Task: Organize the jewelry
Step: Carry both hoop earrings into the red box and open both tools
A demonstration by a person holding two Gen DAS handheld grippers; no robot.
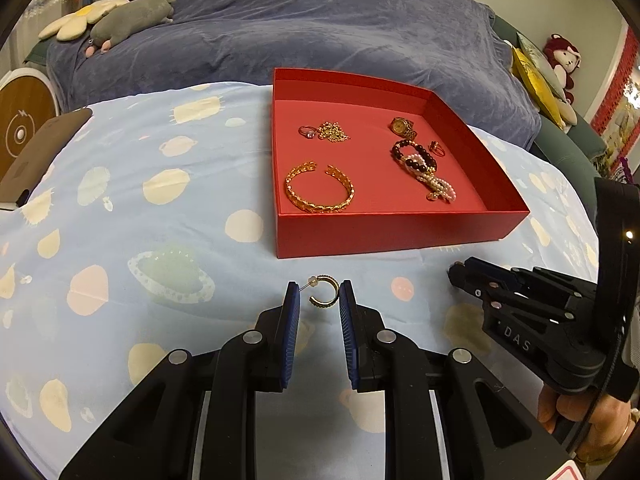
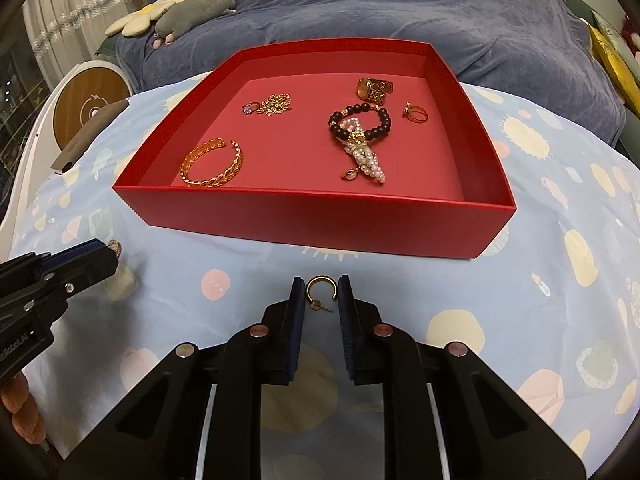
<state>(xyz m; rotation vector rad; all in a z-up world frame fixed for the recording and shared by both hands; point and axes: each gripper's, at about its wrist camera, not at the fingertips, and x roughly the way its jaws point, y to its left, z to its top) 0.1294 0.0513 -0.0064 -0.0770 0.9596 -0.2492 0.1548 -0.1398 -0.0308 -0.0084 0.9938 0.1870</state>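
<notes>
Two gold hoop earrings sit on the blue patterned cloth in front of a red box (image 1: 400, 236) (image 2: 304, 216). My left gripper (image 1: 319, 285) (image 2: 105, 249) is shut on one earring (image 1: 335, 290), whose post touches the left pad while the hoop touches the right pad. My right gripper (image 2: 320, 280) (image 1: 456, 270) is shut on the other earring (image 2: 309, 290), which fills the narrow gap between its pads. The box holds a gold cuff bangle (image 1: 320, 192) (image 2: 212, 166), a chain with a ring (image 2: 268, 105), a watch (image 2: 374, 88), a dark bead bracelet (image 2: 360, 124) over pearls, and a small ring (image 2: 416, 113).
The cloth (image 1: 160, 248) covers a rounded table. A dark flat object (image 1: 44, 148) lies at its left edge, beside a round wooden device (image 1: 22, 120). Behind the box is a sofa under a blue blanket (image 1: 320, 32) with plush toys. A hand (image 1: 592, 416) holds the right gripper.
</notes>
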